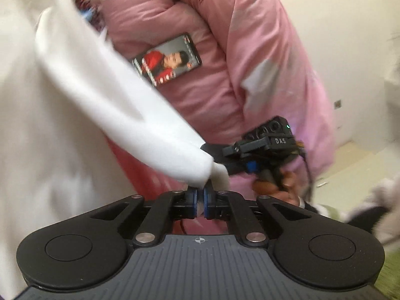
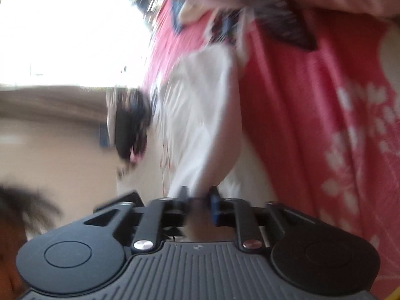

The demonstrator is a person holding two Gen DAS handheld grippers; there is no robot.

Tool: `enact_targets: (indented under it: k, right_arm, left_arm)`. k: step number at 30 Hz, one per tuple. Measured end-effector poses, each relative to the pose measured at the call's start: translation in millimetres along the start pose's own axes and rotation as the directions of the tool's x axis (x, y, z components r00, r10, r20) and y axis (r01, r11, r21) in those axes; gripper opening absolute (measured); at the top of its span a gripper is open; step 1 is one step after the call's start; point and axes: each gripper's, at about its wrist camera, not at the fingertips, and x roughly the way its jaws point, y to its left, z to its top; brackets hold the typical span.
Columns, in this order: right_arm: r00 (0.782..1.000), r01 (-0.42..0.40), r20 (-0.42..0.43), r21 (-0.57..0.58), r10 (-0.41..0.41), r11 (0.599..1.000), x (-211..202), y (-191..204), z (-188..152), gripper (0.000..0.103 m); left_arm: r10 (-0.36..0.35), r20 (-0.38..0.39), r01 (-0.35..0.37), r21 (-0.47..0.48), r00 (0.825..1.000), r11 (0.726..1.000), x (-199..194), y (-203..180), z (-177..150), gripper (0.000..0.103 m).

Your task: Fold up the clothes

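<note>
Left wrist view: left claw [image 1: 200, 201] is clamped tight on a corner of the white garment [image 1: 82, 95]; a sliver of white cloth shows between the blue pads [image 1: 193, 200]. The garment hangs in the air, sloping up and away to the left from that pinch. Behind it stands a person in a pink padded jacket [image 1: 225, 62]. The right claw [image 1: 217, 161] is seen from outside, its tip hidden behind the cloth; the person's hand [image 1: 280, 185] grips its handle.

Right wrist view: heavy motion blur. Right claw [image 2: 198, 197] has its jaws partly apart, with a fold of the white garment [image 2: 200, 112] running down between them. Whether the pads [image 2: 214, 205] actually press on the cloth, I cannot tell. Red patterned fabric [image 2: 325, 125] fills the right side.

Judgement: the step in hand looks like lifting and spreading the garment between two held corners. To do it well, confirm the right grip before pulling; then draw the corners apart level, so the edge goes taut without twisting. Risk: cloth slipping from the right side.
</note>
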Motion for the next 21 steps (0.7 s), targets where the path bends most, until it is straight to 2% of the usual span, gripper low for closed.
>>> enact_targets:
  k: [2,3,5,6,7,10,12,13,14,15,16,19,20,21]
  right_arm:
    - [0.991,0.126,-0.035,-0.084,-0.129,0.988,10.6,9.3,-4.2,0.054]
    - [0.977,0.198,-0.054,-0.118,-0.206,0.973,18.7,11.0,-5.9,0.054]
    - [0.932,0.334,-0.088,-0.164,-0.351,0.928,31.7,8.1,-9.8,0.054]
    - [0.91,0.384,-0.091,-0.178,-0.404,0.906,36.6,6.9,-11.6,0.054]
    - [0.902,0.402,-0.088,-0.189,-0.423,0.896,39.9,8.3,-13.5,0.054]
    - [0.923,0.357,-0.068,-0.223,-0.38,0.907,42.6,20.7,-16.6,0.053]
    - [0.933,0.333,-0.032,-0.3,-0.359,0.894,48.0,35.9,-15.9,0.05]
    - [0.936,0.321,-0.026,-0.343,-0.351,0.883,52.3,42.3,-16.8,0.049]
    - [0.937,0.309,-0.031,-0.386,-0.347,0.869,57.2,47.3,-19.0,0.043]
    - [0.939,0.295,-0.037,-0.428,-0.343,0.854,62.0,52.4,-21.1,0.041]
    - [0.928,0.305,-0.05,-0.468,-0.37,0.829,70.2,53.0,-25.6,0.04]
    - [0.848,0.382,-0.087,-0.583,-0.522,0.717,100.7,44.3,-45.9,0.033]
    - [0.836,0.389,-0.073,-0.619,-0.543,0.682,102.9,45.7,-53.0,0.033]
    - [0.838,0.383,-0.06,-0.645,-0.543,0.662,101.3,51.6,-56.6,0.033]
  left_arm:
    - [0.058,-0.032,-0.058,-0.008,0.998,0.998,-5.6,5.4,-13.9,0.002]
    - [0.107,-0.052,-0.108,0.0,0.993,0.994,-6.0,9.1,-19.7,0.002]
    - [0.226,-0.106,-0.226,0.015,0.968,0.974,-3.2,20.4,-29.9,0.002]
    - [0.235,-0.121,-0.236,0.001,0.965,0.972,-3.4,25.7,-32.4,0.002]
    - [0.222,-0.13,-0.226,-0.018,0.966,0.974,-4.6,29.8,-33.7,0.002]
    - [0.205,-0.132,-0.208,-0.01,0.97,0.978,-7.1,29.3,-34.0,0.003]
    - [0.218,-0.129,-0.218,0.012,0.968,0.976,-7.6,27.0,-33.2,0.008]
    - [0.222,-0.128,-0.222,0.017,0.966,0.975,-7.0,26.8,-32.3,0.015]
    - [0.226,-0.128,-0.226,0.016,0.966,0.974,-6.3,27.2,-31.6,0.021]
    - [0.23,-0.128,-0.23,0.016,0.965,0.973,-6.7,27.7,-31.9,0.021]
    - [0.233,-0.131,-0.233,0.017,0.964,0.972,-7.1,28.2,-32.3,0.022]
    - [0.244,-0.132,-0.244,0.011,0.961,0.97,-5.5,29.6,-33.2,0.024]
    - [0.25,-0.129,-0.251,0.009,0.96,0.968,-5.4,29.8,-33.2,0.024]
    - [0.255,-0.123,-0.256,0.006,0.959,0.967,-5.8,29.8,-32.9,0.024]
